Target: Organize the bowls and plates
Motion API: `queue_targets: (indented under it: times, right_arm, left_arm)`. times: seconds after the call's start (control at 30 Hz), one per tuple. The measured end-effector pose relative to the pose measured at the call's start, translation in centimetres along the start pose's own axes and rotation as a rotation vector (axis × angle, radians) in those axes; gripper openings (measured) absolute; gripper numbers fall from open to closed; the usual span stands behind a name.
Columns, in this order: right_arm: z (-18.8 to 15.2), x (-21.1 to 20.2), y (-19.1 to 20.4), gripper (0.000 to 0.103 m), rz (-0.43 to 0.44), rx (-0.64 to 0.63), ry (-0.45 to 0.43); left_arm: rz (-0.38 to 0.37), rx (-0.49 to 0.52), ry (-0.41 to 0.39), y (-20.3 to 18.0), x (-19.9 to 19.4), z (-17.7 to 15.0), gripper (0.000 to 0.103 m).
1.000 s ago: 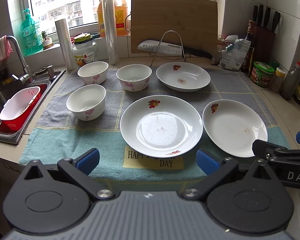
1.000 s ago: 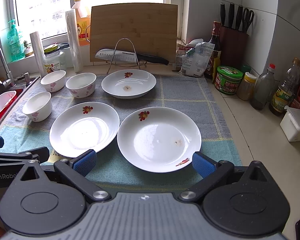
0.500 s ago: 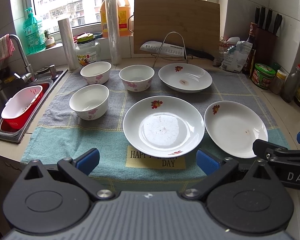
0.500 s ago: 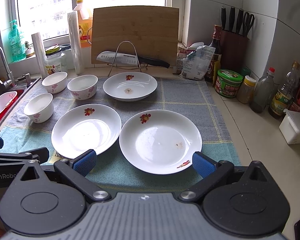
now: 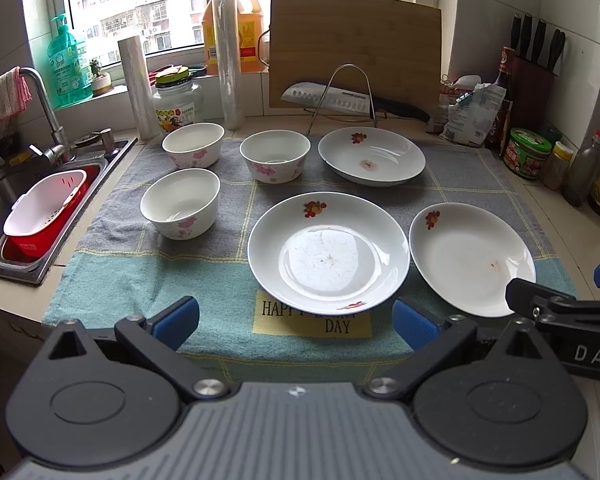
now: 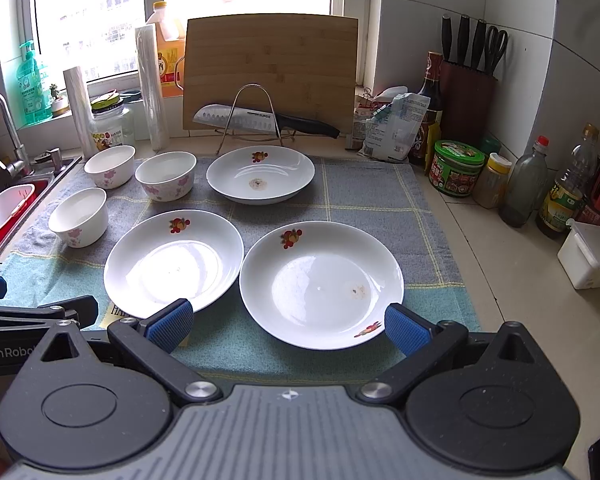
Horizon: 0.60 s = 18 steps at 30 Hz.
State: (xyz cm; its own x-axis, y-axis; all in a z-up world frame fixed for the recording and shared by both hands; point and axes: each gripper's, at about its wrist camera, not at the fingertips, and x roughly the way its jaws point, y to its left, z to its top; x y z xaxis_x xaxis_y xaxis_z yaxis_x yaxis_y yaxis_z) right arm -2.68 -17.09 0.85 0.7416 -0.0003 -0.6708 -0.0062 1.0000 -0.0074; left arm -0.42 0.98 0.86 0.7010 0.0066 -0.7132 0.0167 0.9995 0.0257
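Observation:
Three white plates with a red flower mark lie apart on a grey-green cloth: a near middle plate (image 5: 328, 252) (image 6: 174, 262), a near right plate (image 5: 472, 258) (image 6: 322, 282) and a far plate (image 5: 371, 155) (image 6: 260, 174). Three white bowls with pink flowers stand left of them: a near one (image 5: 180, 203) (image 6: 79, 216), a far left one (image 5: 193, 145) (image 6: 110, 165) and a far middle one (image 5: 275, 155) (image 6: 165, 175). My left gripper (image 5: 296, 320) hovers open before the middle plate's near rim. My right gripper (image 6: 286, 324) is open before the right plate, empty.
A sink (image 5: 4, 216) with a red-and-white strainer basket (image 5: 46, 210) lies left of the cloth. A knife on a wire rack (image 5: 348, 98) and a cutting board (image 5: 354, 50) stand behind. Jars and bottles (image 6: 524, 184) and a white box (image 6: 592, 254) line the right counter.
Both cameras have tilted or drawn back slightly, so the dishes sit a little lower in both views. No dish has moved and both grippers stay open.

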Motion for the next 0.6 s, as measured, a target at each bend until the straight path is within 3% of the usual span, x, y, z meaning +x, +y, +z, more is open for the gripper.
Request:
queue_targets:
  times: [0.6]
  right_arm:
    - [0.15,-0.15,0.08,0.103,-0.001,-0.003,-0.004]
  left_arm:
    - [0.001,-0.005,0.000,0.20,-0.12,0.11,0.102]
